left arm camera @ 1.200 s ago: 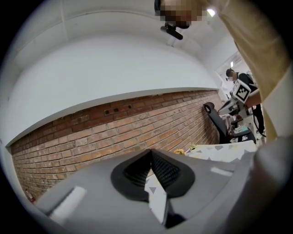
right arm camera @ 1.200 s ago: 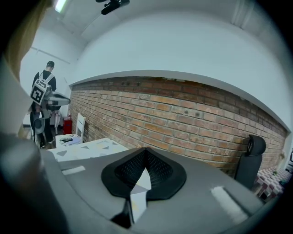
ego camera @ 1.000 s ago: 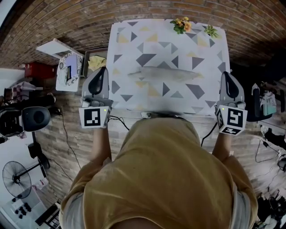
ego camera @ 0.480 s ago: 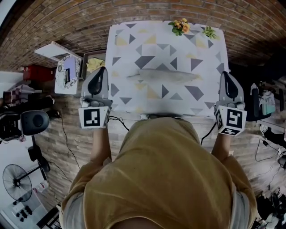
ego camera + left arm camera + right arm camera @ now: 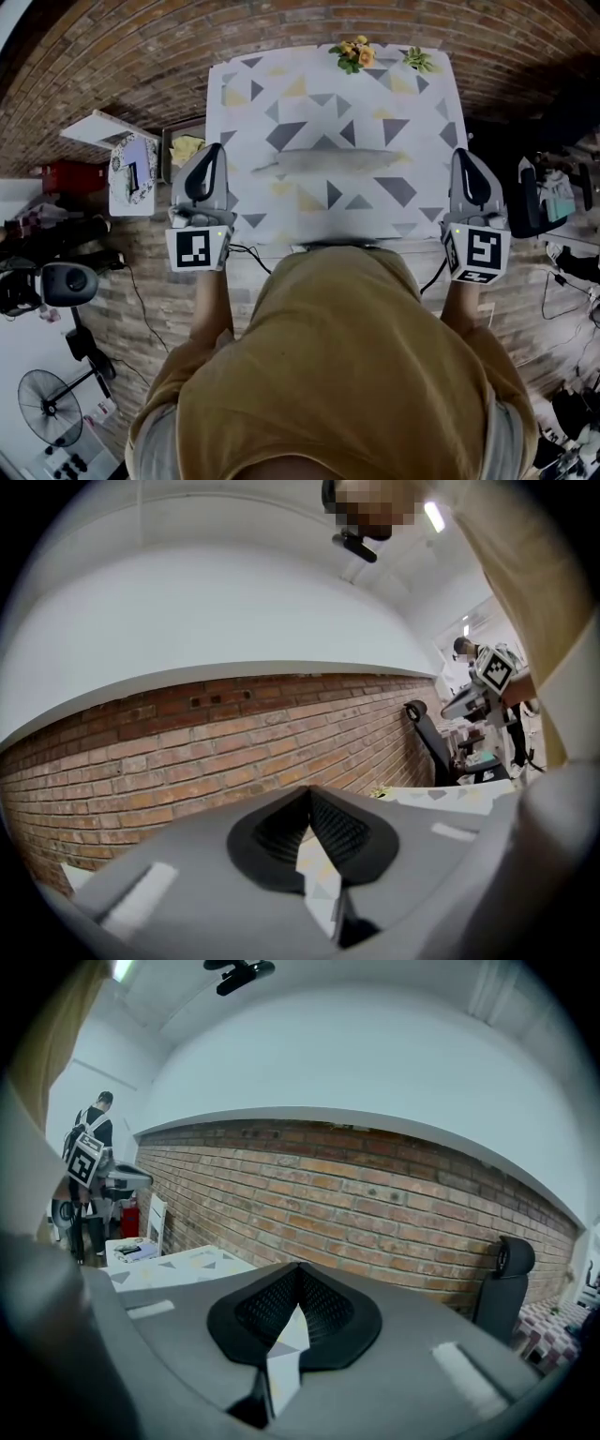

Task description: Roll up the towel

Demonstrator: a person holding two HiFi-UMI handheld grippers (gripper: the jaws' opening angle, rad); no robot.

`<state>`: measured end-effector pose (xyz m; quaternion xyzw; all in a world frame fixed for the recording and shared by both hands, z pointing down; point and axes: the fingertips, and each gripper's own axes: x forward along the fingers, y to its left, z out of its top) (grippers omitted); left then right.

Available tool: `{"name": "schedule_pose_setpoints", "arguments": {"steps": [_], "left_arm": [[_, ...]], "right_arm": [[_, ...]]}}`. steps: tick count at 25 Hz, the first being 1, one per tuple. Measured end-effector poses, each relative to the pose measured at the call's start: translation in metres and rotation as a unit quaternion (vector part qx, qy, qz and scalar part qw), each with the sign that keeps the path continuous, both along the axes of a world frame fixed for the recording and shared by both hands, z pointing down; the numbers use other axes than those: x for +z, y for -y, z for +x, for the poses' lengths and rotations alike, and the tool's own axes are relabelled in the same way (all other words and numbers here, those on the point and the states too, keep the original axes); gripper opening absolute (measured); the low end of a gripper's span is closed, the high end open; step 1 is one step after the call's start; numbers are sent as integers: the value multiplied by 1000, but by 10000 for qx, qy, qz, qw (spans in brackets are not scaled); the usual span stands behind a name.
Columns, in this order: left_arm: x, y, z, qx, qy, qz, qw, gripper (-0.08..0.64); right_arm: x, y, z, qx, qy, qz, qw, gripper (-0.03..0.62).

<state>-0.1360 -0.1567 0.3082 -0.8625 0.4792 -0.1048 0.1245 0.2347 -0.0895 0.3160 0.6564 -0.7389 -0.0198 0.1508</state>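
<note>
Square black-and-white markers show on each gripper's cube. The left gripper and right gripper flank the table, jaws closed together, holding nothing. The grey towel lies mid-table as a long roll, apart from both.

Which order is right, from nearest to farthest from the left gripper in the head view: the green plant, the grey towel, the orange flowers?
From the left gripper:
1. grey towel, lying across the middle of the table.
2. orange flowers, at the table's far edge.
3. green plant, also at the far edge, further toward the right.
</note>
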Motion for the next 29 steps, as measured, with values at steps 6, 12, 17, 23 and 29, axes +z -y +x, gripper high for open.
{"name": "schedule_pose_setpoints", "arguments": {"steps": [6,12,17,23,29], "left_arm": [[2,1,23,88,63,12,9999,63],[-1,-3,22,-60,100,34,9999,63],[2,-5,21,-236,82,-50,9997,63],[5,-11,26,-358,97,-89,9993,63],[4,-14,32,-430,139,-50,9990,63]], "right_arm": [[0,-1,16,30,19,15,10000,3],[-1,6,18,-112,42,65,9999,3],[3,11,19,-280,66,21,9996,3],[5,16,25,-419,61,27,9991,3],[7,18,31,-528,75,13,9986,3]]}}
